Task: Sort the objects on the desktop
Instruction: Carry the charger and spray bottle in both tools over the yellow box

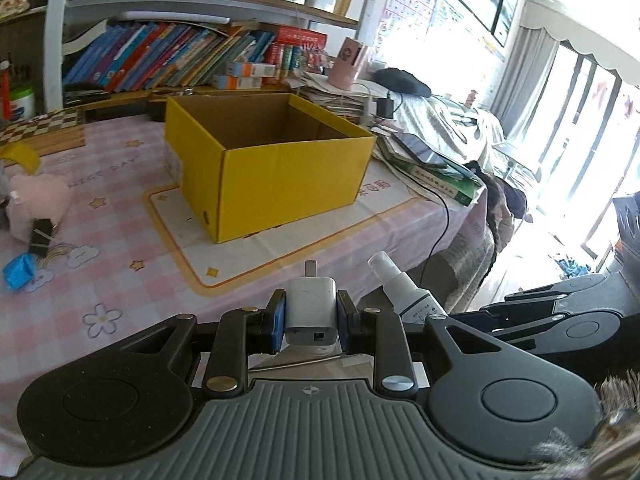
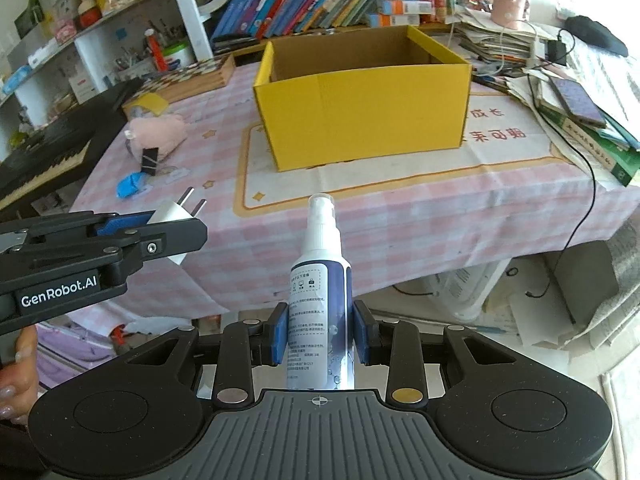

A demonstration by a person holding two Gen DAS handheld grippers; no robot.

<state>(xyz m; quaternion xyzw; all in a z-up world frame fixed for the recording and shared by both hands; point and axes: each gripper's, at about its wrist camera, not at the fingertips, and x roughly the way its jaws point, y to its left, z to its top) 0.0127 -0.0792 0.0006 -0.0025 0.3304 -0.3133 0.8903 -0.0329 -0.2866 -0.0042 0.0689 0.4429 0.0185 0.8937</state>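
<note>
From the left wrist camera, we see the left gripper [image 1: 311,320] clenched on a white plug adapter [image 1: 310,308], its blue pads pressed to both sides and the metal prongs pointing ahead. Beyond the fingertips, across the pink checked tablecloth [image 1: 120,280], stands an open yellow cardboard box [image 1: 276,176], empty as far as we can see. Just right of the claw, the spray bottle [image 1: 404,288] pokes in beside the right gripper's black arms. Far to the left lie a pink plush toy [image 1: 36,204], a black binder clip [image 1: 40,236] and a blue crumpled item [image 1: 18,272].

From the right wrist camera, we see the right gripper [image 2: 320,332] grasping the spray bottle [image 2: 320,300] upright by its labelled body, nozzle up. Straight ahead sits the yellow cardboard box [image 2: 360,120]. To the left, the left gripper [image 2: 176,232] holds the plug adapter [image 2: 170,216] off the table's near edge, with a hand [image 2: 16,376] low at the frame's left edge.
</note>
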